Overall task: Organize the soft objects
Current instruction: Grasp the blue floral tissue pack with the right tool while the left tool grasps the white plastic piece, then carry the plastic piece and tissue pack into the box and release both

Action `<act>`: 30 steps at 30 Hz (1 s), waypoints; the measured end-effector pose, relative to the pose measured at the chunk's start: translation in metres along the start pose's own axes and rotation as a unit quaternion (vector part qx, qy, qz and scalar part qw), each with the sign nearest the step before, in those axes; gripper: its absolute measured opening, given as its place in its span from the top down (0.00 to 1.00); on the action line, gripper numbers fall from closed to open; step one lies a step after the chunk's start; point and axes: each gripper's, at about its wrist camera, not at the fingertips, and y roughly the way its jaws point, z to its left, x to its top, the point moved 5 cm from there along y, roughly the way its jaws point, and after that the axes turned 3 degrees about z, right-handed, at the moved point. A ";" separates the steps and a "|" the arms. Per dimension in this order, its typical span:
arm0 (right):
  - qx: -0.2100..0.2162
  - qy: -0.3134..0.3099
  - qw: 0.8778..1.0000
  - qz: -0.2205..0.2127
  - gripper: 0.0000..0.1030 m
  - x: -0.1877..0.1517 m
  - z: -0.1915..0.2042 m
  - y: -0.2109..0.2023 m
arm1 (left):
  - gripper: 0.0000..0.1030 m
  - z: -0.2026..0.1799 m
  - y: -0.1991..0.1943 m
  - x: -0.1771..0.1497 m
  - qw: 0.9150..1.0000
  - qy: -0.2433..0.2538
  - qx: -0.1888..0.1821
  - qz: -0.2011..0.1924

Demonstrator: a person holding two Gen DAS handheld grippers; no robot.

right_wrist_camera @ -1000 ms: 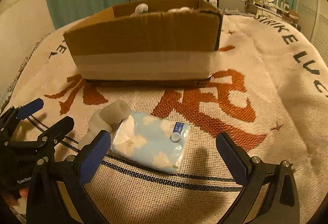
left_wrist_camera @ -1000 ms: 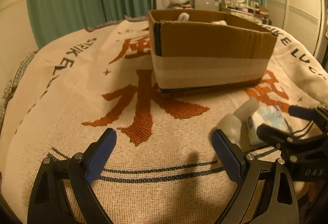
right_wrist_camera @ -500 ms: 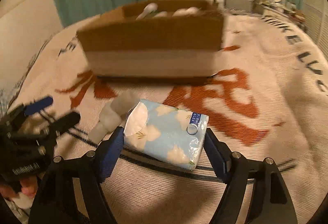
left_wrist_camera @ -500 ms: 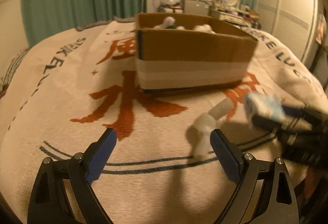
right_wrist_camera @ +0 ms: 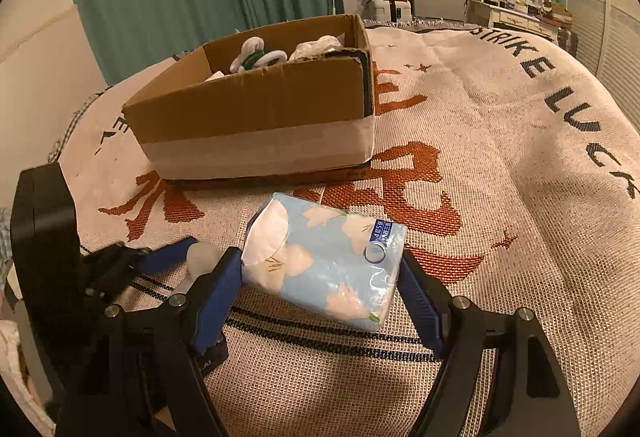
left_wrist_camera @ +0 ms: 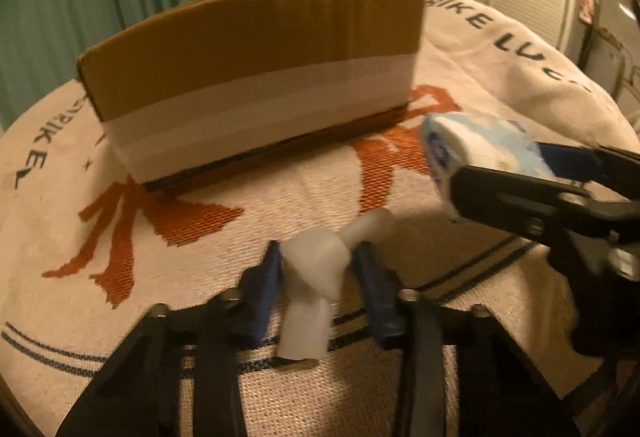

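The left gripper (left_wrist_camera: pixel 316 269) is closing right now – its blue pads (left_wrist_camera: pixel 267 277) sit on either side of a pale, translucent soft piece (left_wrist_camera: pixel 310 289), a lumpy white shape with short stubby limbs, and they look pressed onto it. The picture is blurred, so what the piece is stays unclear. It is down on the woven blanket (left_wrist_camera: pixel 200 245), just in front of the cardboard box (left_wrist_camera: pixel 256 61).

Over on the right, the right gripper (right_wrist_camera: pixel 322 277) has its jaws clamped on a soft tissue pack (right_wrist_camera: pixel 324 257) – light blue wrapper, pale flower print, a small blue label near one corner. Each blue pad is flat against one side of the pack. From the left wrist camera the pack appears raised off the blanket, with a shadow beneath it.

The box stands beyond both grippers, open at the top, a wide band of pale tape round its lower half. Inside it, a white and green fuzzy item (right_wrist_camera: pixel 256 55) and a crumpled whitish bundle (right_wrist_camera: pixel 318 45) show above the rim. The blanket carries big orange characters and dark lettering along its edge.
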 end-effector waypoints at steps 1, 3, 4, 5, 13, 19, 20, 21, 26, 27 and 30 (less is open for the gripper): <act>0.000 0.002 1.000 0.001 0.26 0.000 -0.001 0.001 | 0.69 0.000 -0.002 -0.001 1.000 0.003 0.003 -0.001; -0.001 0.003 1.000 0.003 0.26 -0.002 -0.002 0.003 | 0.72 0.002 -0.007 -0.002 1.000 0.003 0.001 -0.003; -0.001 0.004 1.000 0.003 0.26 -0.002 -0.002 0.003 | 0.72 0.003 -0.010 -0.004 1.000 -0.001 -0.003 -0.005; -0.002 0.007 1.000 0.002 0.26 -0.002 -0.003 0.002 | 0.72 0.004 -0.011 -0.005 1.000 -0.004 -0.005 -0.005; -0.015 0.007 1.000 -0.019 0.26 -0.002 0.000 -0.020 | 0.72 0.018 -0.045 -0.007 0.999 -0.034 -0.008 -0.015; -0.026 -0.005 0.999 -0.040 0.26 -0.001 0.010 -0.050 | 0.72 0.026 -0.075 -0.002 0.998 -0.038 0.005 -0.042; -0.028 -0.008 0.999 -0.045 0.26 0.000 0.013 -0.056 | 0.72 0.028 -0.079 -0.001 0.998 -0.040 0.006 -0.047; -0.029 -0.010 0.998 -0.050 0.26 0.002 0.016 -0.062 | 0.72 0.030 -0.085 0.001 0.998 -0.041 0.007 -0.052; -0.029 -0.026 0.997 -0.074 0.26 0.016 0.029 -0.086 | 0.72 0.041 -0.109 0.016 0.996 -0.041 0.020 -0.074; -0.030 -0.030 0.996 -0.080 0.26 0.020 0.032 -0.091 | 0.72 0.045 -0.114 0.021 0.996 -0.041 0.020 -0.079; -0.029 -0.044 0.994 -0.097 0.26 0.036 0.039 -0.104 | 0.72 0.053 -0.127 0.034 0.994 -0.043 0.022 -0.093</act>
